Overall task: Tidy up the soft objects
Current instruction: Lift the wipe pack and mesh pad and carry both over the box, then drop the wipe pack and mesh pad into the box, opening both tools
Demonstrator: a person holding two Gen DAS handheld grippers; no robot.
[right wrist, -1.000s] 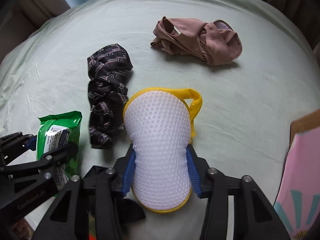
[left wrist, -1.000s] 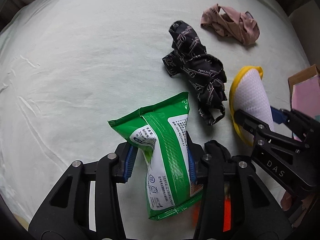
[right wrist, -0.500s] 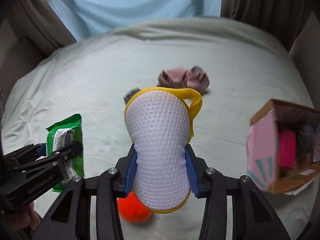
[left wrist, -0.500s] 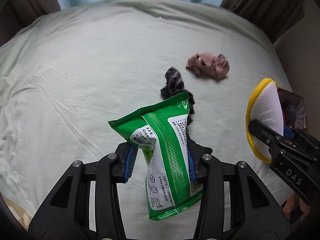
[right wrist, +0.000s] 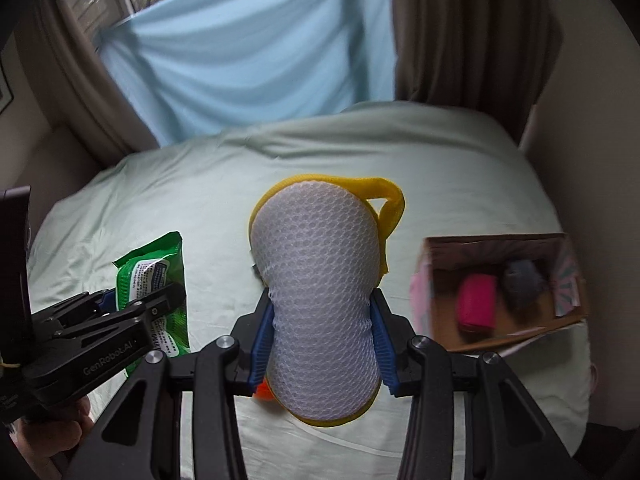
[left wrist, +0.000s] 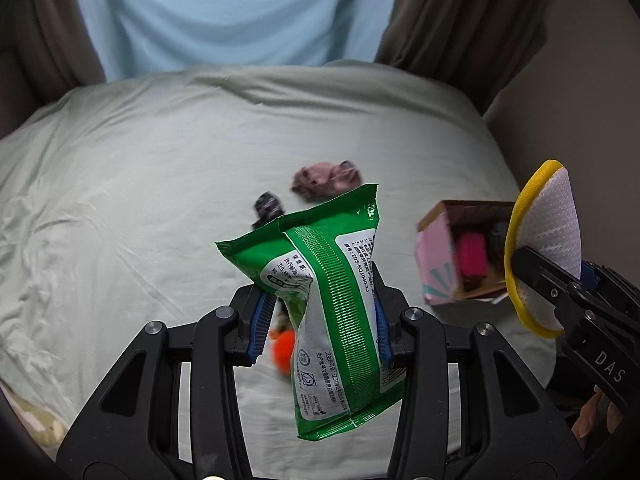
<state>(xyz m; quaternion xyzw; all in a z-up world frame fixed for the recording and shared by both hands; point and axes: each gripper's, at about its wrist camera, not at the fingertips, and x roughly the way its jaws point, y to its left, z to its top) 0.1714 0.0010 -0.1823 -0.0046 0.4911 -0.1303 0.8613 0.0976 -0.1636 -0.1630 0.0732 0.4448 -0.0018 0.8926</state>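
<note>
With the green packet pinched by the left gripper and the mesh sponge (squeezed narrow) by the right gripper, either could be dropped short of the box.

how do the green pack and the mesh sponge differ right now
The green pack is a glossy printed pouch, and it crumples where the left gripper pinches it. The mesh sponge is a white netted pad with a yellow rim and loop, and it bulges to either side of the right gripper. Both are clamped and held above the bed.
</note>
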